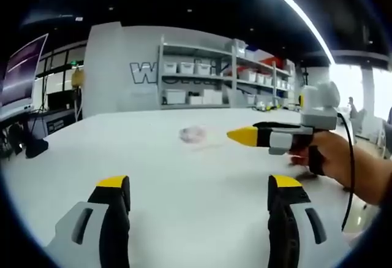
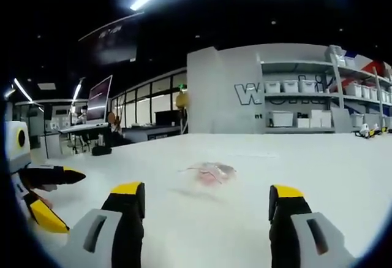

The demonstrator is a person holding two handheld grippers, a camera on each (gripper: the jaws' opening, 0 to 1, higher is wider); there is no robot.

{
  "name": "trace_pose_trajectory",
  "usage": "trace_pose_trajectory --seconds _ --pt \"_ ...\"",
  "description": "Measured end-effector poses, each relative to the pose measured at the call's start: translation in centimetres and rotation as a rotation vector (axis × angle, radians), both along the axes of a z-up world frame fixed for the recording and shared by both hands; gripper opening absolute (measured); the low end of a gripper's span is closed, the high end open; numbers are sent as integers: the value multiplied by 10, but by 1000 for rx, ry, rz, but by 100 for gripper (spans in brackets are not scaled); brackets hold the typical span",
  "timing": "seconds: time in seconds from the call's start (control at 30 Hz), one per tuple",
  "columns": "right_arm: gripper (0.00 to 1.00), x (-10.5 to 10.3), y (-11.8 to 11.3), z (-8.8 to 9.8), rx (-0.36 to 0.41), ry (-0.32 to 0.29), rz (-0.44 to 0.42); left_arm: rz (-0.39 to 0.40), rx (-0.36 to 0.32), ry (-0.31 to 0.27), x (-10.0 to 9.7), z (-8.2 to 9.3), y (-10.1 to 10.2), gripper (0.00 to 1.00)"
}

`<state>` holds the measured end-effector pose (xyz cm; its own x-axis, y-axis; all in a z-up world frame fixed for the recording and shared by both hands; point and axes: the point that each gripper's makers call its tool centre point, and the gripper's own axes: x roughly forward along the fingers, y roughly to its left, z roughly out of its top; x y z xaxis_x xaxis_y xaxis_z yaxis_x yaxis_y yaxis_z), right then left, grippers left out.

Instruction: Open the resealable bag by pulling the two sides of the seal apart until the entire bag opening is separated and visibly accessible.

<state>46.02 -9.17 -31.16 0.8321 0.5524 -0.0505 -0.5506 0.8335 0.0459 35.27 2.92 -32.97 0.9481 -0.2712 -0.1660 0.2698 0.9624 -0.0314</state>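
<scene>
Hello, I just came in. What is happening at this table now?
A person holds a two-jaw gripper in each hand above a white table. A small clear resealable bag lies flat on it, apart from both grippers, not yet grasped. The left gripper and the right gripper both have their jaws spread wide and hold nothing. In the left gripper view, the right gripper comes in from the side, held by a hand. The opening has not started.

Small bag (image 2: 210,172) on white table (image 2: 318,170)

One bag (image 2: 210,173); two grippers (image 1: 200,188) (image 2: 207,195)
</scene>
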Motion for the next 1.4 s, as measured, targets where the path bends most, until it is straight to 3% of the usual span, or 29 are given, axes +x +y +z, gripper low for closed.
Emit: trace_pose_trajectory --seconds 0.73,0.87,1.17,1.4 --pt "83 -28 -27 3 10 -10 -42 44 6 -58 0 16 4 91" --pt "84 -36 -35 5 -3 -19 -49 72 5 -71 0 17 8 96" --pt "84 -46 -45 7 -14 -30 -53 79 -2 -35 0 10 7 100" --pt "84 -49 -50 8 -11 -33 -62 118 13 -98 1 22 12 100"
